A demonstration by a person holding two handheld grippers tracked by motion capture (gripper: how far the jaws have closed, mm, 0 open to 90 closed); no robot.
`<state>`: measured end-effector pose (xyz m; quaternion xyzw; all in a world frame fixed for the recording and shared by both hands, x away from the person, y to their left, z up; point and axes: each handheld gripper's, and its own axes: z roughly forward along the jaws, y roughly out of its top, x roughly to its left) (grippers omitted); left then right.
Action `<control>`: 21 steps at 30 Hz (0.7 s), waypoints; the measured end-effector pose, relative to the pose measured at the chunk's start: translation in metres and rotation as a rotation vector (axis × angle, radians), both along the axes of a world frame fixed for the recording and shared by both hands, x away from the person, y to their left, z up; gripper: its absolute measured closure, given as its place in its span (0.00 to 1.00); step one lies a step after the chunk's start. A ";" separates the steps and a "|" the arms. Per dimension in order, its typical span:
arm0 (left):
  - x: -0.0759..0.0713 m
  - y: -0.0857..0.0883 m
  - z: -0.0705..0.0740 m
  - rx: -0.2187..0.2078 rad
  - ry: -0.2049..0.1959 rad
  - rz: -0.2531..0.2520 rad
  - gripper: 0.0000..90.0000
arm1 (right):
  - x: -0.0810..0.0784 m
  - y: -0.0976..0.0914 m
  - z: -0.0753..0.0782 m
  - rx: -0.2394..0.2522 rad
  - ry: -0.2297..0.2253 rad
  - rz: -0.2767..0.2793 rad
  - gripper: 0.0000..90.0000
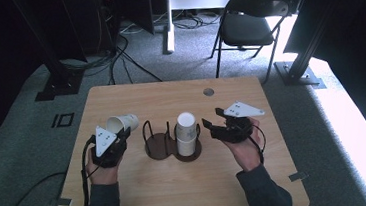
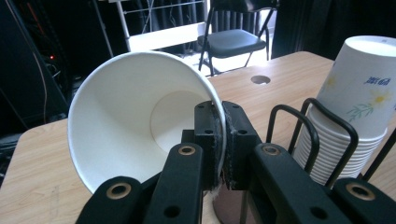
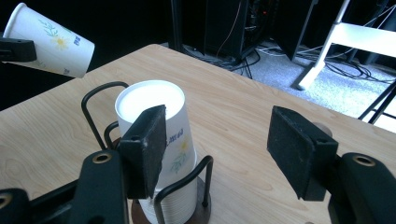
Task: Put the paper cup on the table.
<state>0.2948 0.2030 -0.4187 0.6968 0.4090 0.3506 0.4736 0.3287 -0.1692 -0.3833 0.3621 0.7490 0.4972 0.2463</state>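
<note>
My left gripper [image 1: 122, 134] is shut on the rim of a single white paper cup [image 1: 122, 122], which is tilted with its bottom up and away. In the left gripper view the cup [image 2: 135, 126] shows its open inside, and the jaws [image 2: 219, 137] pinch its wall. A dark two-ring cup holder [image 1: 161, 147] sits mid-table. Its left ring is empty; its right ring holds an upside-down stack of flower-printed cups [image 1: 186, 130]. My right gripper [image 1: 209, 126] stands open just right of the stack, with nothing between its pads [image 3: 222, 144]; the stack [image 3: 161, 112] lies behind one jaw.
A round cable hole [image 1: 208, 91] is near the table's far edge. Behind the table stand a black folding chair [image 1: 247, 24], a white stand and loose cables on the grey carpet. Dark frame posts rise at both sides.
</note>
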 end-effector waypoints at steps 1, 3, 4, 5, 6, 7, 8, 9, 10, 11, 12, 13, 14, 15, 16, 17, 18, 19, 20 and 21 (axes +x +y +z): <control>0.000 0.000 0.000 0.002 0.002 0.003 0.96 | -0.001 -0.001 -0.001 -0.001 -0.001 0.000 0.41; 0.000 0.000 0.000 0.004 0.002 0.006 0.96 | -0.002 -0.001 -0.002 -0.002 -0.003 -0.002 0.41; 0.000 0.001 0.000 0.008 0.005 0.009 0.96 | -0.003 -0.002 -0.004 -0.004 -0.004 -0.003 0.41; 0.000 0.001 0.000 0.009 0.005 0.009 0.96 | -0.004 -0.002 -0.005 -0.003 -0.003 -0.005 0.41; 0.000 0.001 0.000 0.012 0.004 0.010 0.96 | -0.005 -0.003 -0.006 -0.003 -0.004 -0.005 0.41; 0.000 0.001 0.000 0.015 0.003 0.012 0.96 | -0.006 -0.003 -0.007 -0.003 -0.003 -0.006 0.41; 0.000 0.001 0.000 0.016 0.002 0.012 0.96 | -0.007 -0.004 -0.009 0.002 0.000 -0.009 0.41; 0.000 0.001 0.000 0.016 0.002 0.012 0.96 | -0.007 -0.004 -0.009 0.002 0.000 -0.009 0.41; 0.000 0.001 0.000 0.020 0.001 0.015 0.96 | -0.007 -0.005 -0.011 0.005 0.003 -0.009 0.41; 0.000 0.001 0.001 0.022 0.001 0.016 0.96 | -0.008 -0.007 -0.014 0.011 0.011 -0.014 0.41; 0.000 0.001 0.001 0.023 0.001 0.018 0.96 | -0.008 -0.008 -0.016 0.013 0.014 -0.015 0.41; 0.000 0.001 0.001 0.024 0.003 0.019 0.96 | -0.008 -0.009 -0.017 0.014 0.017 -0.016 0.41; 0.000 0.001 0.001 0.025 0.006 0.022 0.96 | -0.009 -0.010 -0.019 0.018 0.021 -0.020 0.42; 0.000 0.001 0.001 0.025 0.006 0.022 0.96 | -0.009 -0.010 -0.019 0.018 0.021 -0.020 0.42; 0.001 0.002 0.000 0.026 0.013 0.021 0.96 | -0.009 -0.012 -0.020 0.019 0.024 -0.022 0.41; 0.001 0.002 0.000 0.030 0.019 0.017 0.96 | -0.009 -0.014 -0.023 0.023 0.027 -0.026 0.41; 0.002 0.002 0.000 0.032 0.021 0.016 0.96 | -0.010 -0.016 -0.023 0.027 0.031 -0.030 0.42; 0.002 0.002 0.000 0.035 0.023 0.016 0.96 | -0.010 -0.016 -0.024 0.028 0.033 -0.032 0.42; 0.002 0.002 -0.001 0.038 0.025 0.014 0.96 | -0.010 -0.017 -0.025 0.031 0.033 -0.033 0.41; 0.002 0.002 -0.001 0.038 0.025 0.014 0.96 | -0.010 -0.017 -0.025 0.031 0.033 -0.033 0.41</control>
